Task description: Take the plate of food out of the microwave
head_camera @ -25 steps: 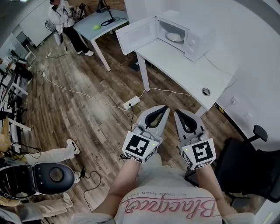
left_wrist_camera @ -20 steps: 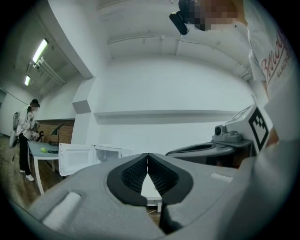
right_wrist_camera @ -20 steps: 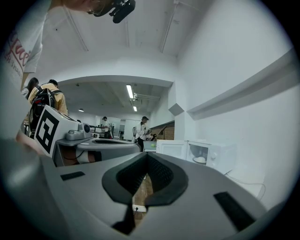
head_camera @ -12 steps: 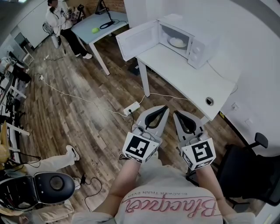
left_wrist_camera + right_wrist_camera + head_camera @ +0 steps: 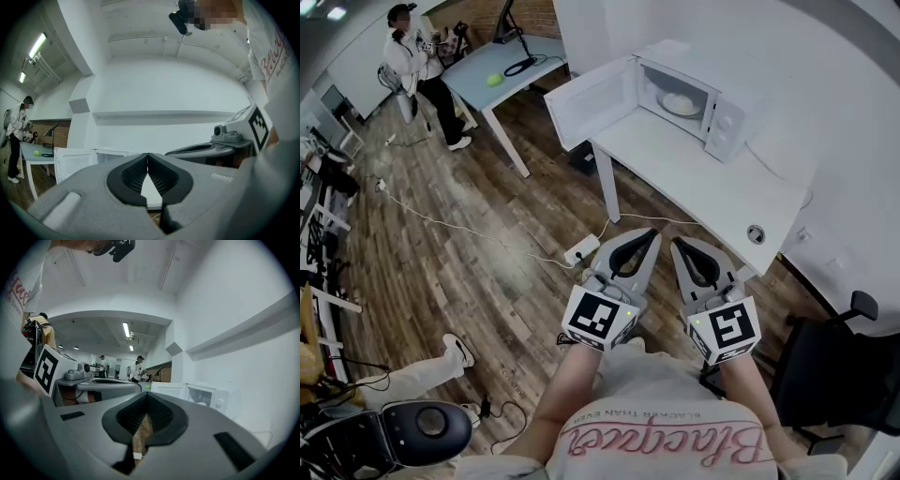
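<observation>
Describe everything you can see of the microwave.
The microwave is a white box standing at the far end of a white table. Its door is swung wide open to the left, past the table edge. Inside the lit cavity lies a pale plate. A control panel with knobs sits at the right of the front.

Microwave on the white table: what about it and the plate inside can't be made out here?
- Plate, head view: too small to tell what food it holds.
- Microwave, head view: its buttons too small to read.
- Left gripper view: microwave inside mostly hidden behind the left gripper.
</observation>
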Action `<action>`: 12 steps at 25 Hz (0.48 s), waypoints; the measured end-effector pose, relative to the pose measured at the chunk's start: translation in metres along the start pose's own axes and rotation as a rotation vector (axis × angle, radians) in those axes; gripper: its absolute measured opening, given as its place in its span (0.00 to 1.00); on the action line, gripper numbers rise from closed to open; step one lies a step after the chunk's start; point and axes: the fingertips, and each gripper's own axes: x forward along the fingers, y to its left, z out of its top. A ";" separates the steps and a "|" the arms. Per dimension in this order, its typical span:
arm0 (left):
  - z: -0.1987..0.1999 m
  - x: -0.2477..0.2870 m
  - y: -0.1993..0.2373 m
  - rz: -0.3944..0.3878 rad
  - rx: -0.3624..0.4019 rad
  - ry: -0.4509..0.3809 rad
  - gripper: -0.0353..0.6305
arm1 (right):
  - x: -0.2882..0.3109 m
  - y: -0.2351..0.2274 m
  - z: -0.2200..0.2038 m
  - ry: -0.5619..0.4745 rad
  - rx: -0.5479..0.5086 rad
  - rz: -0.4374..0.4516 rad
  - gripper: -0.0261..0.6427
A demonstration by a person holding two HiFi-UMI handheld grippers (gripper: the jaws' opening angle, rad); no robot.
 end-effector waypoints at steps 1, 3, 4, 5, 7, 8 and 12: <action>0.000 0.002 0.004 -0.005 0.001 0.000 0.06 | 0.005 0.000 0.000 -0.001 -0.005 0.000 0.06; -0.001 0.004 0.012 -0.013 0.007 0.001 0.06 | 0.014 0.000 0.000 -0.003 -0.006 -0.004 0.06; -0.001 0.005 0.016 -0.016 0.012 0.003 0.06 | 0.018 0.000 0.000 -0.004 -0.001 -0.008 0.06; -0.002 0.005 0.020 -0.018 0.017 0.006 0.06 | 0.022 0.000 0.001 -0.006 0.005 -0.010 0.06; -0.005 0.006 0.026 -0.024 0.017 0.016 0.06 | 0.031 0.000 0.002 -0.009 0.010 -0.007 0.06; -0.005 0.006 0.029 -0.026 0.013 0.018 0.06 | 0.034 0.001 0.002 -0.009 0.010 -0.007 0.06; -0.004 0.006 0.040 -0.028 0.001 0.000 0.06 | 0.045 0.003 0.000 -0.005 0.002 -0.011 0.06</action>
